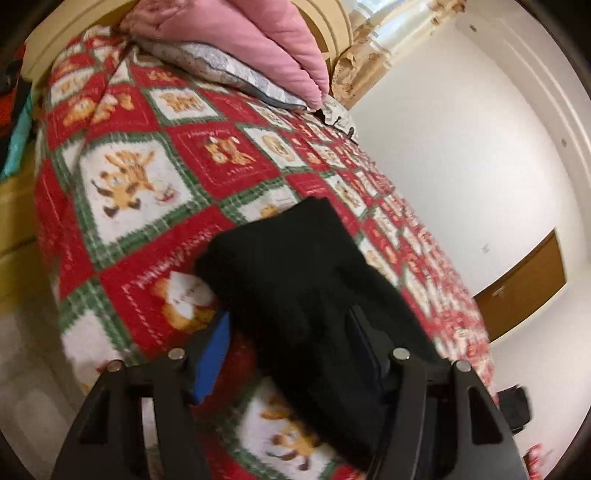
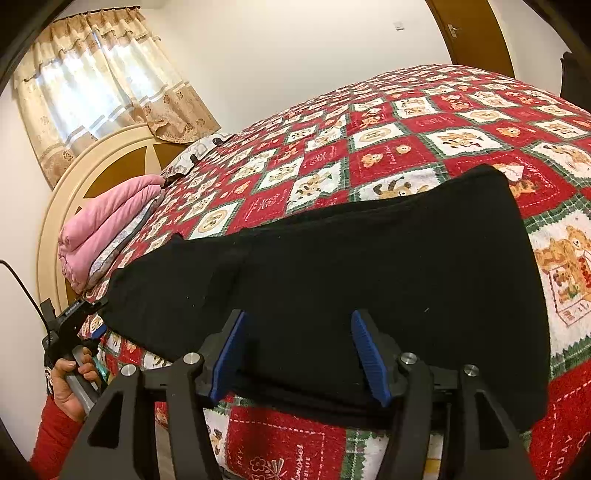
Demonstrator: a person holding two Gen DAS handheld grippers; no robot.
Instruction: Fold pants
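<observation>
Black pants [image 2: 369,258] lie in a long strip across the red, white and green checked bedspread [image 2: 406,147]. My right gripper [image 2: 298,317] stands open just above their near edge, with its blue pads [image 2: 229,354] wide apart and cloth below them. In the left wrist view the pants' narrow end [image 1: 295,266] drapes over the right finger of my left gripper [image 1: 288,321]. Its left blue pad [image 1: 212,354] is bare and its jaws stand wide, so it is open. The right wrist view shows the left gripper [image 2: 99,317] at the pants' far left end, held by a hand [image 2: 70,384] in a red sleeve.
A folded pink quilt [image 1: 236,44] and a grey patterned pillow [image 1: 229,70] sit at the head of the bed by the cream headboard [image 2: 74,177]. A curtained window [image 2: 99,81] is behind it. A brown door [image 2: 476,33] and white walls lie beyond the bed.
</observation>
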